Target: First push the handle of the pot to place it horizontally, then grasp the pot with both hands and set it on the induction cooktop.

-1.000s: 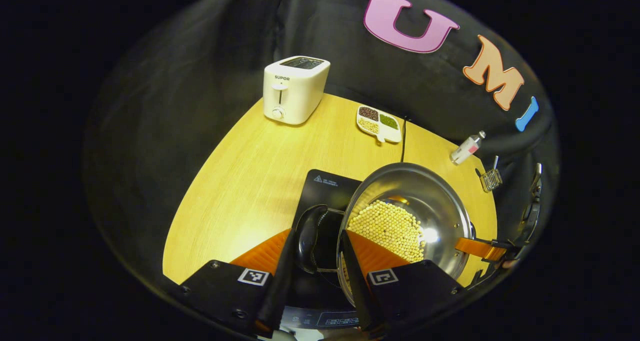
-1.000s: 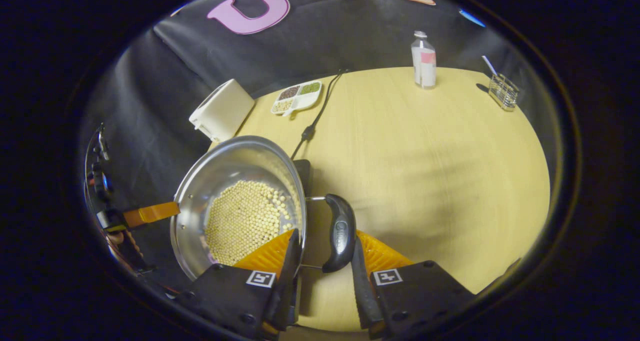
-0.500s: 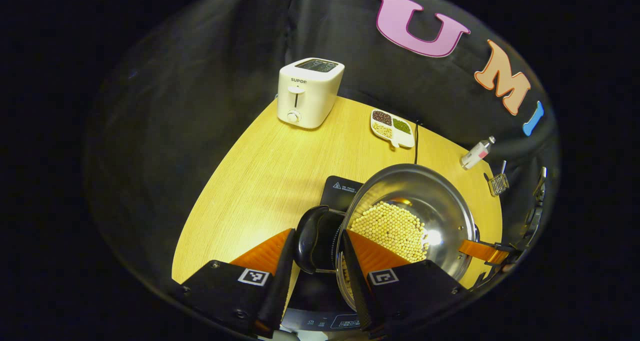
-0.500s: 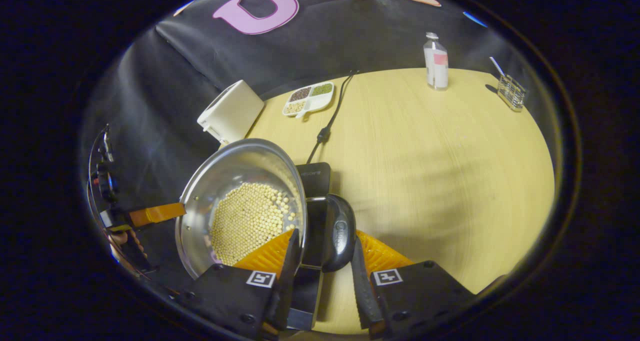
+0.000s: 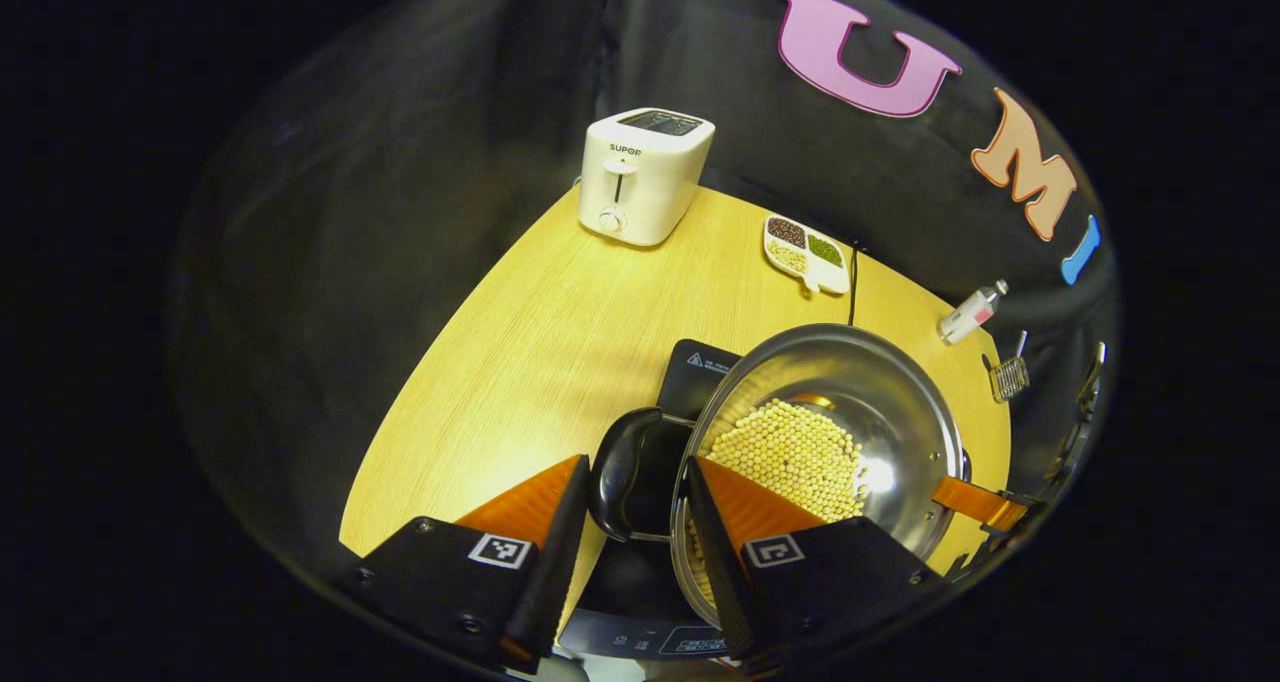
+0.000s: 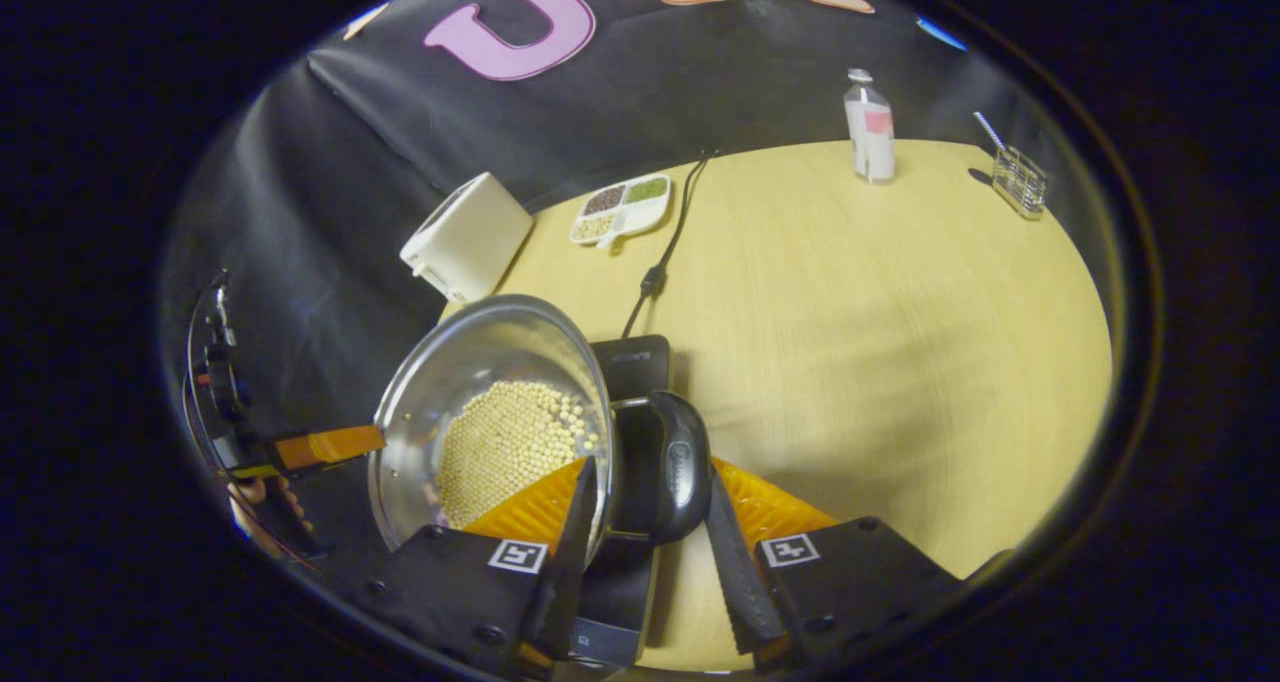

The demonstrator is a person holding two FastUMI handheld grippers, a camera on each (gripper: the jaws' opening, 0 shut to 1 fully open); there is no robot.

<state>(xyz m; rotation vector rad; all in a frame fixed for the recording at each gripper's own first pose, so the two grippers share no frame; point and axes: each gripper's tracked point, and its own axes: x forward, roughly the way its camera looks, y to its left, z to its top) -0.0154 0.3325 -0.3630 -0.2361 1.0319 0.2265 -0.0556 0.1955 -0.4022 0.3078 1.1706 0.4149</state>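
Steel pot (image 5: 830,402) of pale round beans (image 5: 790,457) hangs between your two grippers, above the black induction cooktop (image 5: 700,372) on the wooden counter (image 5: 520,352); whether its base touches the glass cannot be told. In the left gripper view, your left gripper (image 5: 628,542) has its fingers set on either side of the pot's black side handle (image 5: 615,472), one finger outside the handle, the other reaching past the rim over the beans, and they look closed on it. The other gripper's finger (image 5: 975,502) meets the pot's far rim at the right edge. In the right gripper view, your right gripper (image 6: 645,552) straddles the opposite black handle (image 6: 678,467) the same way, fingers closed against its sides, with the pot (image 6: 490,402) to the left, the cooktop (image 6: 630,362) peeking out beneath and behind it, and a hand (image 6: 265,502) gripping the far tool at the left edge. The cooktop's black power cord (image 6: 665,247) runs away toward the booth wall. Farther back on the counter stand a white toaster (image 5: 645,177) and a divided dish of mixed grains (image 5: 808,252), well apart from the pot; a small bottle with a pink label (image 6: 870,127) and a wire holder (image 6: 1018,177) sit near the counter's far edge.
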